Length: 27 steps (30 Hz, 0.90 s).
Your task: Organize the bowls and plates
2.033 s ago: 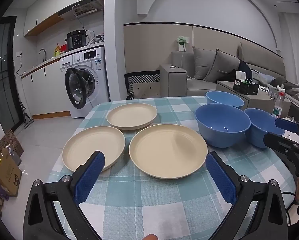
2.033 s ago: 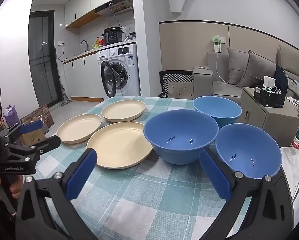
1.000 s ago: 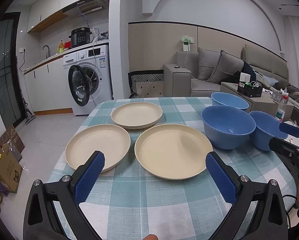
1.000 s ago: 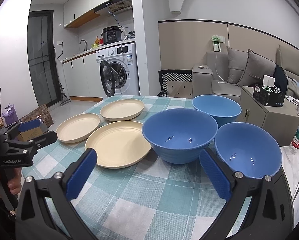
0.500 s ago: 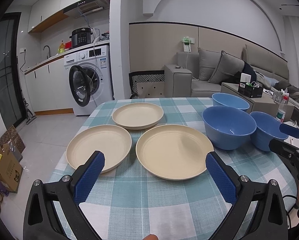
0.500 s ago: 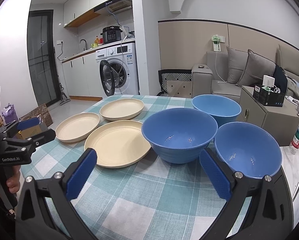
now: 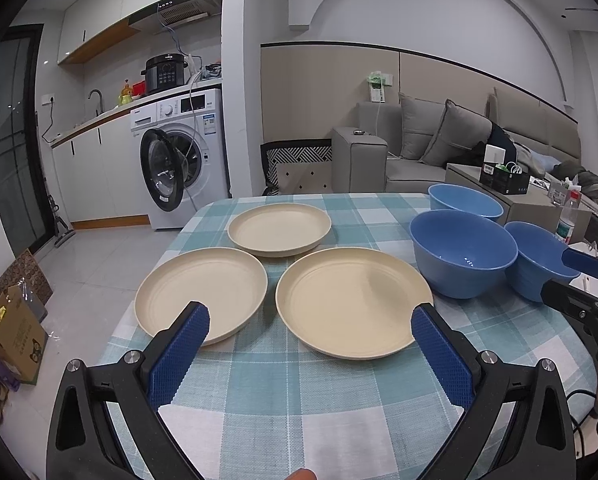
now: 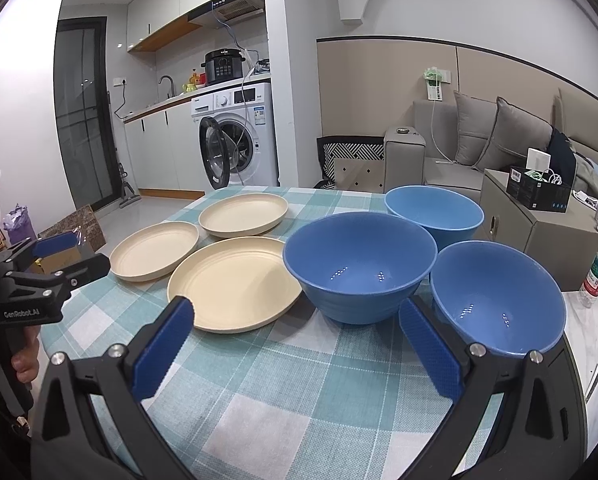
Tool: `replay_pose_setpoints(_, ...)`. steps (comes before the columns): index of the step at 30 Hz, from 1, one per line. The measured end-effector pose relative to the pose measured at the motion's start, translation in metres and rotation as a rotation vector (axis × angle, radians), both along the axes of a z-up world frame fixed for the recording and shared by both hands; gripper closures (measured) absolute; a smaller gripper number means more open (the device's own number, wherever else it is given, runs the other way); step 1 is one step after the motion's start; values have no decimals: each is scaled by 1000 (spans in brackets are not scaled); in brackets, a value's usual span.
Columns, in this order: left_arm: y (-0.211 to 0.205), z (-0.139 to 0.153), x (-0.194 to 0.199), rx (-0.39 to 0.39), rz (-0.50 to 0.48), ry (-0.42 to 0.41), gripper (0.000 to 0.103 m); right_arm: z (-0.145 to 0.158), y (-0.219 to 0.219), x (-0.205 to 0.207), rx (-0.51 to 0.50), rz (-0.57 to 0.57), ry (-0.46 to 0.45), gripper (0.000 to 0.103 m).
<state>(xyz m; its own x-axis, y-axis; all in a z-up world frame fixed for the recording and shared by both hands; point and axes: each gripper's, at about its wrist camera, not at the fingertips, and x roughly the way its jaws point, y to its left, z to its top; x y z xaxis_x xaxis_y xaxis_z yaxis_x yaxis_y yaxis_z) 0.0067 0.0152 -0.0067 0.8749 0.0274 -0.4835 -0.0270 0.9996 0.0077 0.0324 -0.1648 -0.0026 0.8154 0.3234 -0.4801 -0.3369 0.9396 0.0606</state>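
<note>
Three cream plates lie on the checked tablecloth: a large near plate (image 7: 351, 300) (image 8: 235, 284), a left plate (image 7: 201, 292) (image 8: 155, 250) and a far plate (image 7: 279, 229) (image 8: 243, 214). Three blue bowls stand to the right: a middle bowl (image 7: 463, 250) (image 8: 359, 260), a far bowl (image 7: 465, 200) (image 8: 435, 210) and a right bowl (image 7: 539, 256) (image 8: 497, 296). My left gripper (image 7: 309, 332) is open and empty, above the table just short of the two near plates. My right gripper (image 8: 295, 328) is open and empty, just short of the middle bowl.
The table (image 7: 299, 400) has a teal and white checked cloth; its left edge drops to the floor. A washing machine (image 7: 183, 160) with an open door stands behind. A grey sofa (image 7: 439, 148) and a side cabinet (image 8: 539, 224) stand at the back right.
Both grippers have drawn back and up a little from the table, so the plates and bowls look slightly farther. Both stayed open. No dish moved.
</note>
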Motion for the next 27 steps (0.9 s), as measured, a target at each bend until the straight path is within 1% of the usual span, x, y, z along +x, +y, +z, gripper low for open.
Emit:
replay_pose_setpoints(12, 0, -2, 0, 2, 0, -1, 0, -1, 0, 1, -8, 0, -1, 0)
replay_pose_setpoints(16, 0, -4, 2, 10, 3, 7, 0, -2, 1, 3, 5, 2, 2, 0)
replay_pose_setpoints(19, -2, -4, 3, 20, 9, 7, 0, -3, 4, 3, -7, 1, 0, 0)
replay_pose_setpoints(22, -3, -3, 3, 23, 12, 7, 0, -6, 6, 4, 6, 11, 12, 0)
replay_pose_setpoints(27, -2, -5, 7, 23, 10, 17, 0, -7, 9, 6, -4, 13, 18, 0)
